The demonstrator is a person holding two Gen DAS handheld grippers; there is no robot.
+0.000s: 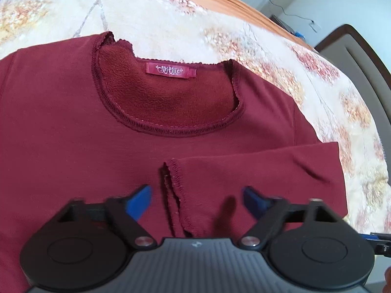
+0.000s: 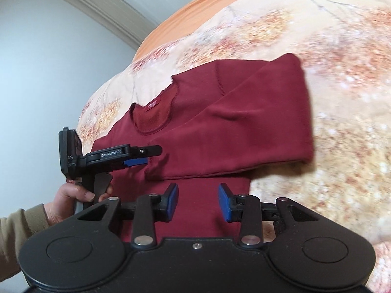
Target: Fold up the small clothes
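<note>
1. A small dark red long-sleeved top [image 1: 73, 127] lies face up on a bed [image 1: 171, 19] covered with a cream spread printed with orange and pink blossoms. Its neckline faces the far edge of the bed, and a pink label [image 1: 171, 71] shows inside the collar.
2. In the right wrist view, one sleeve [image 2: 244, 127] is already folded inward across the chest, its cuff end lying near the middle of the body.
3. The left gripper [image 1: 196, 199] hovers low over that cuff [image 1: 174, 183]. Its blue-padded jaws stand apart on either side of the cuff's stitched edge, released, with no cloth pinched between them.
4. The right gripper [image 2: 198, 201] hangs above the lower body of the top, jaws partly apart and grasping nothing.
5. A hand [image 2: 70, 200] in a tan sleeve holds the left gripper's handle at the left of the right wrist view.
6. Judged from this, the fold is in its early-to-middle stage: one sleeve is in. Whether the other sleeve is folded cannot be told, and the body itself appears not yet folded.
</note>
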